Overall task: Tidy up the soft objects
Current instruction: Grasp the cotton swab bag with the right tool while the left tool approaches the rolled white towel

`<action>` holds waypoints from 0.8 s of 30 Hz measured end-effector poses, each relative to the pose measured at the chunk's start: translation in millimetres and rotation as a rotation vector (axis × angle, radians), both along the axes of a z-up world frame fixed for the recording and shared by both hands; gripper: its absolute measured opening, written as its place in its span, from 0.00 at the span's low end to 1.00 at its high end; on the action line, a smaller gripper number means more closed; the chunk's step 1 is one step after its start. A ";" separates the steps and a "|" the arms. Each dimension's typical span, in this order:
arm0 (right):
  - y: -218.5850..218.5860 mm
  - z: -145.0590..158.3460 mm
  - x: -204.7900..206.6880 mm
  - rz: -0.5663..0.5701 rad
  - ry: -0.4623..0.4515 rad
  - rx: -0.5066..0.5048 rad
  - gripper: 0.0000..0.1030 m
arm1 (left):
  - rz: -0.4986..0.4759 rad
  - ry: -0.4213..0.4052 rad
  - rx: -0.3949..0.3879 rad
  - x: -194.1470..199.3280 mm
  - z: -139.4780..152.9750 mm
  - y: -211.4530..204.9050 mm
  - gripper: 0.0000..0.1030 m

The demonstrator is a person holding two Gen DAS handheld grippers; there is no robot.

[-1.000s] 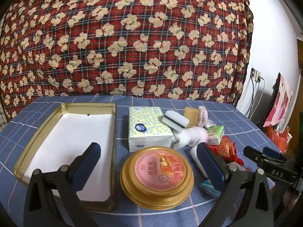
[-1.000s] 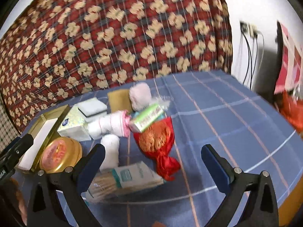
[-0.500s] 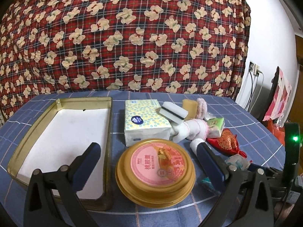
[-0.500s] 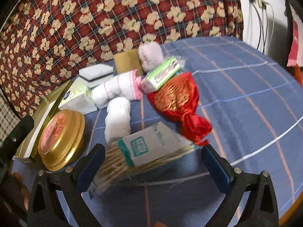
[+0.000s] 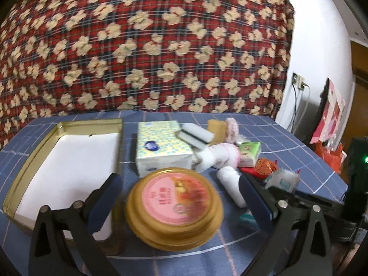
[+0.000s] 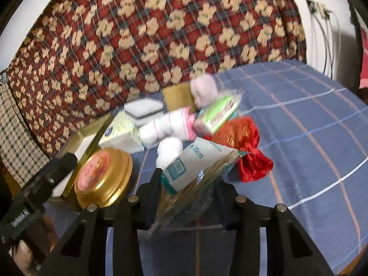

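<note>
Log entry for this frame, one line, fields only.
stage: picking first item | right claw: closing around cotton swab packet | left claw: open, above round gold tin | rectangular gold tray: holds no soft items

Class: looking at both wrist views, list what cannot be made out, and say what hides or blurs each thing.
- Round gold tin, left wrist view: lid print motion-blurred.
- Swab packet, right wrist view: lower end hidden between the closing right claw.
- Gold tray, left wrist view: near corner behind left claw.

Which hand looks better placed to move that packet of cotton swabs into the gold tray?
The right. Its tongs are closing with the packet of cotton swabs already between them. The left tongs stand open and empty over the round gold tin, beside the gold tray.
</note>
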State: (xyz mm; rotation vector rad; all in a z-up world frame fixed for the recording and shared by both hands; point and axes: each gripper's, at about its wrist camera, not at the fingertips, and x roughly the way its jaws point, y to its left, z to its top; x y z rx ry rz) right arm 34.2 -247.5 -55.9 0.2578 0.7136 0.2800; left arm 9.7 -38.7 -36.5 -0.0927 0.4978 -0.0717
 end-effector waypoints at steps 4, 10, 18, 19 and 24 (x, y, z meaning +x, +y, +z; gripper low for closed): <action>-15.7 10.8 -0.7 -0.062 -0.074 -0.007 0.42 | -0.037 0.006 0.026 8.9 0.2 -23.3 0.99; -51.8 20.6 11.3 -0.162 -0.140 0.000 0.42 | -0.087 0.058 0.077 34.4 -7.6 -61.5 0.98; -81.4 24.3 32.3 -0.213 -0.167 0.006 0.43 | -0.134 0.159 0.117 62.7 -22.9 -99.4 0.67; -82.4 23.6 34.1 -0.211 -0.164 0.007 0.43 | -0.135 0.193 0.116 68.2 -26.7 -101.6 0.66; -84.9 18.7 45.3 -0.195 -0.146 0.014 0.43 | -0.114 0.254 0.125 82.5 -35.4 -108.2 0.60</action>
